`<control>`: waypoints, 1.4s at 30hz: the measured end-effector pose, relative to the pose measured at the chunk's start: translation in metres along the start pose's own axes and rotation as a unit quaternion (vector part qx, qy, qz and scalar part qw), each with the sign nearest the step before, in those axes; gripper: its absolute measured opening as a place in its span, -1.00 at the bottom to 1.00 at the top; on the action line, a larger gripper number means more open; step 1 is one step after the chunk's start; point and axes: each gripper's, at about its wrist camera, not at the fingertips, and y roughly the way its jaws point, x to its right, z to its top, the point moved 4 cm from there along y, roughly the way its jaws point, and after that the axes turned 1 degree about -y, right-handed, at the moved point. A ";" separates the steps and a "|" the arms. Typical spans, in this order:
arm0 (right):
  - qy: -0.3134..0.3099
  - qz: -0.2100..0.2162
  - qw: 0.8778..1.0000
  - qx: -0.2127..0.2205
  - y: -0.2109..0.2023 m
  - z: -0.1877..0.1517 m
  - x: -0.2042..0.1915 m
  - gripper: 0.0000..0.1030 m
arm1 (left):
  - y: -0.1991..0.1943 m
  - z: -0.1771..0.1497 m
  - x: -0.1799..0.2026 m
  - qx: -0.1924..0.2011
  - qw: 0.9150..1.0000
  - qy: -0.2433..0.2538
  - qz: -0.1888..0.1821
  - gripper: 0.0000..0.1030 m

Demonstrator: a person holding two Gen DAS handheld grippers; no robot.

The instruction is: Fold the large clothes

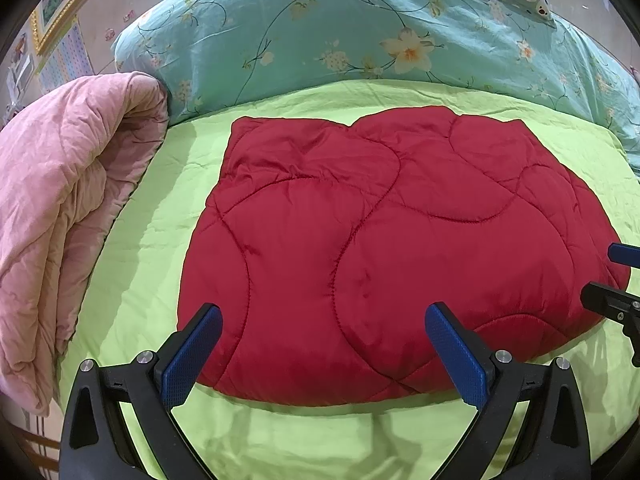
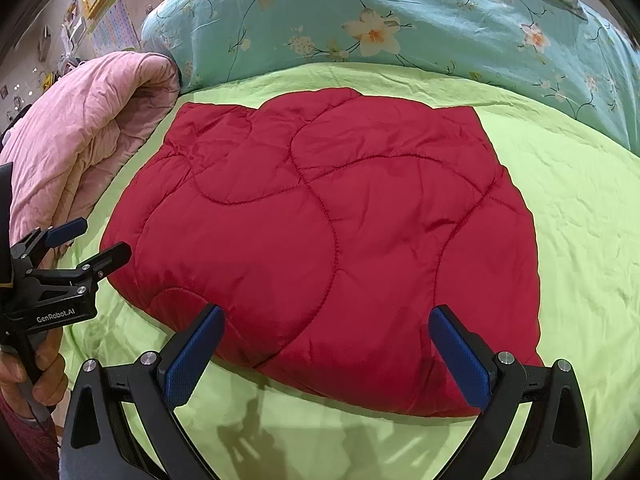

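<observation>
A red quilted garment lies folded into a compact, roughly rectangular bundle on the lime-green sheet; it also shows in the right wrist view. My left gripper is open and empty, hovering over the bundle's near edge. My right gripper is open and empty, over the bundle's near right part. The right gripper shows at the right edge of the left wrist view. The left gripper, held by a hand, shows at the left of the right wrist view, open beside the bundle's left edge.
A folded pink quilt lies along the bed's left side, also in the right wrist view. A teal floral duvet is heaped behind the bundle. A framed picture hangs on the far wall.
</observation>
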 end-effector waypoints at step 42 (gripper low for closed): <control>-0.001 0.000 1.000 0.000 0.000 0.000 -0.001 0.99 | -0.004 0.004 0.000 0.005 1.000 0.004 -0.003 0.99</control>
